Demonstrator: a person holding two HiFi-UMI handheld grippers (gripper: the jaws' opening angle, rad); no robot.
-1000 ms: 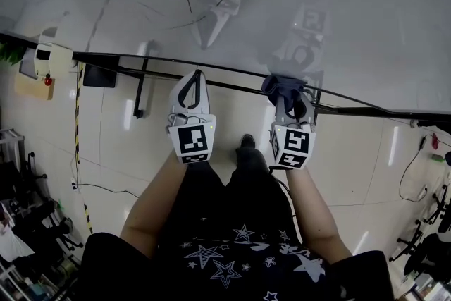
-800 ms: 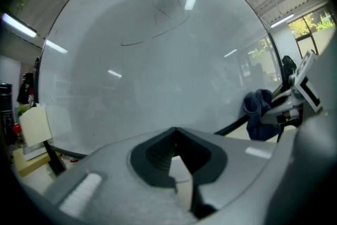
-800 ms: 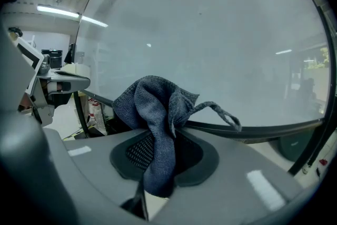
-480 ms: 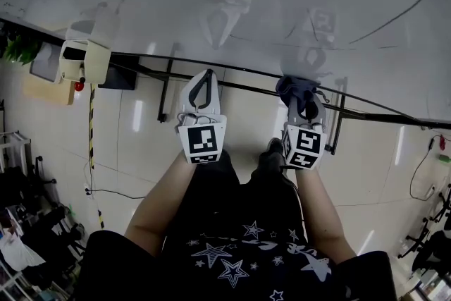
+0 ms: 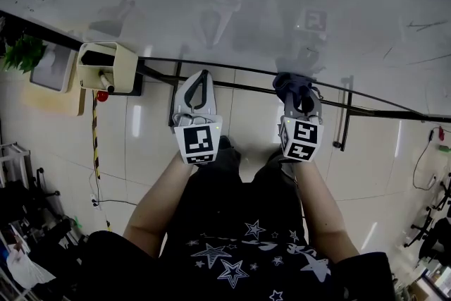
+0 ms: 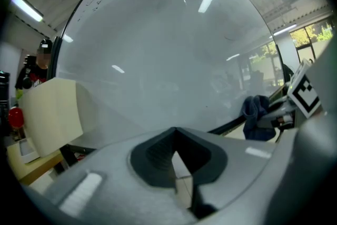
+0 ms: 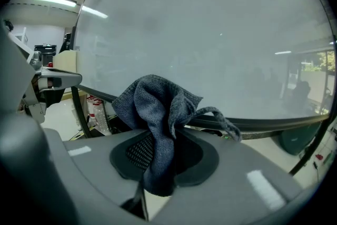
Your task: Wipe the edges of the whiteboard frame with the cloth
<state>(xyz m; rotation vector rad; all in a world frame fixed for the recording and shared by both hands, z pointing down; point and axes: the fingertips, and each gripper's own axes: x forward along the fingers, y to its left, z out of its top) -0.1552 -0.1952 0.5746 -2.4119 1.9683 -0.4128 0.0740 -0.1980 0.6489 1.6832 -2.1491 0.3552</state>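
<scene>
Down at the frame (image 5: 246, 87), right gripper (image 5: 298, 101) is pinching the cloth (image 5: 289, 84) at its bottom edge, while left gripper (image 5: 199, 81) is hanging close by the frame, jaws closed, empty.

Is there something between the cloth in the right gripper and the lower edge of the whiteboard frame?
Nothing visible does. The cloth, held in the right gripper, lies right at the black lower frame edge. Farther left by that edge are the left gripper and a beige box.

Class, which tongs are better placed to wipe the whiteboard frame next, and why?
Right: the right tongs grip the cloth at the frame; the left tongs are shut, empty.
</scene>
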